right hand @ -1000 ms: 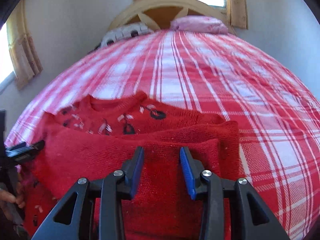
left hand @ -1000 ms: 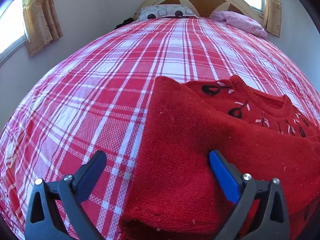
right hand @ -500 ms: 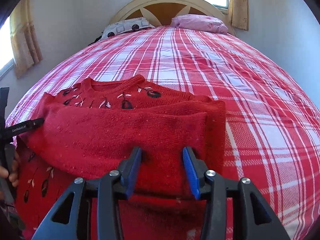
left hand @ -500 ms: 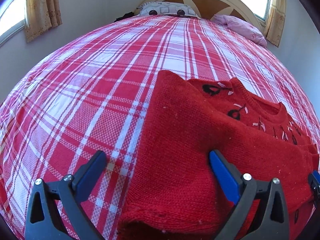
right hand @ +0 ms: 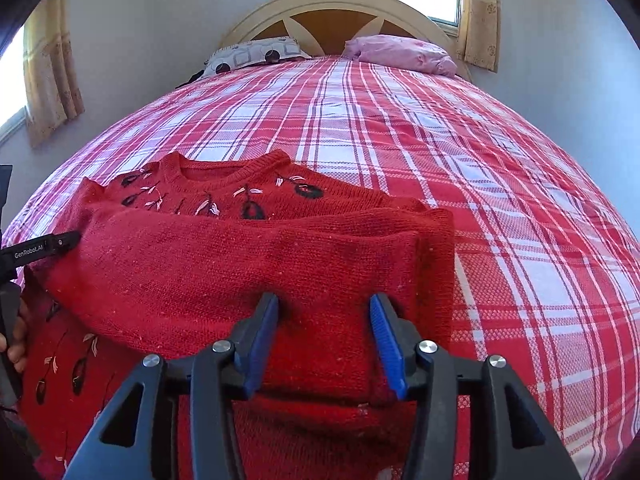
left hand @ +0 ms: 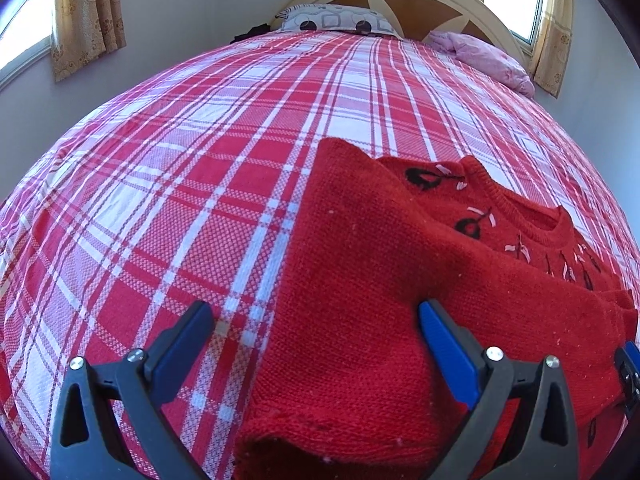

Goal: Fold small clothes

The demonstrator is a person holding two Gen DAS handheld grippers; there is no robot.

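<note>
**Black frames, blue pads, bright screws**

The left gripper [left hand: 314, 318] has two black plastic fingers, each braced by a triangular cut-out at its base and fixed with round silver screws. The inner faces of its fingertips [left hand: 446, 342] carry smooth blue pads. The right gripper [right hand: 324, 334] is built the same way: black angular arms with triangular openings, two silver screw heads on each side, and ribbed blue pads [right hand: 384, 342] along the inner faces. Seen from the right wrist camera, the side of the left tool is black and printed with white lettering reading "GenRobot.AI". A hand [right hand: 16, 340] grips a black handle at that view's left edge.
</note>
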